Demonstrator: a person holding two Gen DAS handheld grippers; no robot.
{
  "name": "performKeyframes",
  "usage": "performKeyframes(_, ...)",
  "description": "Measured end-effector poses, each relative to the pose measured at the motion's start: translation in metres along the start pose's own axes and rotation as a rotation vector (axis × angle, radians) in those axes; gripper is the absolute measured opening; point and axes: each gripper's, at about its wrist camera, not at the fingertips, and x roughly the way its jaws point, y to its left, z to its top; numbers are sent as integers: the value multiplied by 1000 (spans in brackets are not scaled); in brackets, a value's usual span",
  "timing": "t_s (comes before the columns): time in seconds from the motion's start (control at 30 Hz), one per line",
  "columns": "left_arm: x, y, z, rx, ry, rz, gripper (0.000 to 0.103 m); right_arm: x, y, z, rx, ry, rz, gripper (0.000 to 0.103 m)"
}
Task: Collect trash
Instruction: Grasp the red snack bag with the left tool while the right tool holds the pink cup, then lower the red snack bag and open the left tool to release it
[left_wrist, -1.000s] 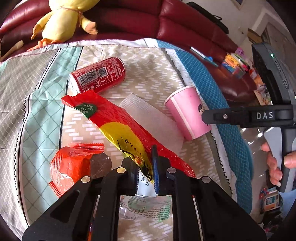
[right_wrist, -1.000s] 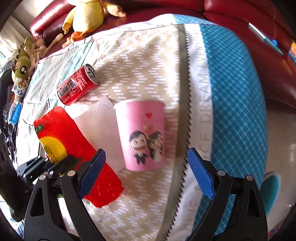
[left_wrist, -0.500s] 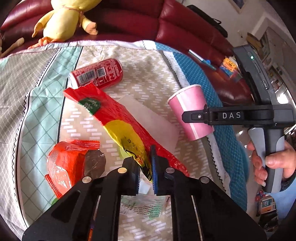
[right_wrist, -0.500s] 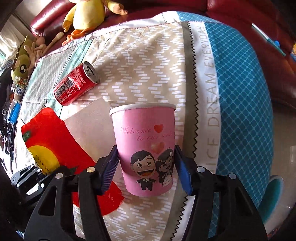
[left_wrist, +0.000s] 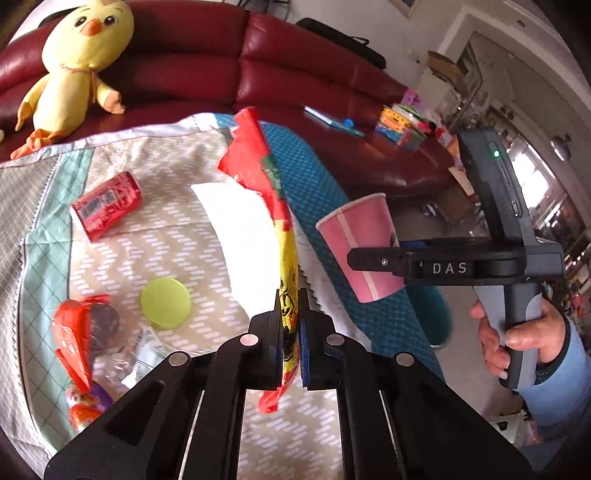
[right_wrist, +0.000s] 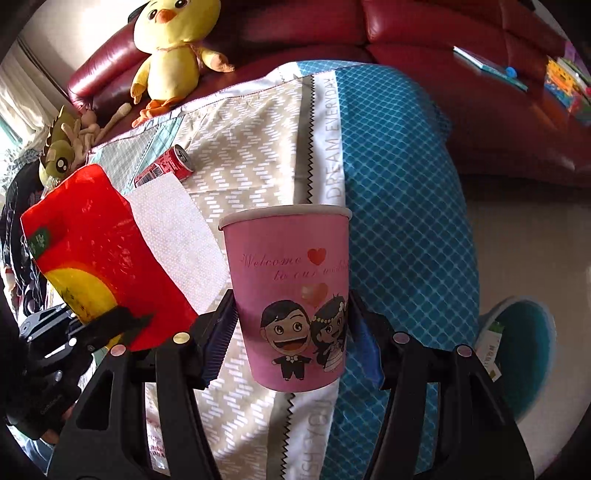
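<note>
My left gripper (left_wrist: 289, 325) is shut on a red and yellow snack bag (left_wrist: 266, 173) and holds it raised above the table; the bag also shows in the right wrist view (right_wrist: 92, 251). My right gripper (right_wrist: 291, 332) is shut on a pink paper cup (right_wrist: 291, 280) with a cartoon couple, lifted clear of the cloth; the cup also shows in the left wrist view (left_wrist: 362, 243). On the patterned tablecloth (left_wrist: 155, 243) lie a red soda can (left_wrist: 107, 206), a white napkin (left_wrist: 243, 229), a green lid (left_wrist: 166, 302), an orange wrapper (left_wrist: 81, 325) and clear plastic (left_wrist: 122, 362).
A dark red sofa (left_wrist: 295, 85) stands behind the table with a yellow chick plush (left_wrist: 77, 62) and books and toys (left_wrist: 402, 125). A teal bin (right_wrist: 517, 354) stands on the floor to the right, below the table edge.
My left gripper has lifted the snack bag off the table, uncovering the green lid. My right gripper has closed on the pink cup and raised it.
</note>
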Motion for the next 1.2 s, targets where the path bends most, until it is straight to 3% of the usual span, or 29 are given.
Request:
performKeyframes(0.17,34,-30,-21,36,117,-71,7,-18,-37,-34,69,-7,-13,57)
performKeyframes(0.33,69,-46,-39,44,181,-21,10,-35,-67,-67,124,-22,-10,57)
performKeyframes(0.37,74,-46,-42,30,194,-17,12,-37,-71,-73,134,-20,-7,57)
performKeyframes(0.43,81,-46,-48,15,200,9,27,-40,-78,-82,146,-21,-3,57)
performKeyframes(0.47,82,-46,-49,9,199,14,27,-42,-82,-87,153,-22,1,57)
performKeyframes(0.63,69,-55,-51,21,170,60,24,-44,-91,-100,169,-25,24,57)
performKeyframes(0.8,60,-74,-52,69,164,60,24,-44,-94,-108,180,-37,46,57)
performKeyframes(0.93,61,-82,-59,83,173,72,3,-48,-101,-118,190,-50,45,57)
performKeyframes(1.07,67,-94,-65,137,188,82,3,-51,-110,-130,198,-57,45,57)
performKeyframes(1.2,77,-88,-67,99,198,97,5,-45,-120,-142,227,-38,58,57)
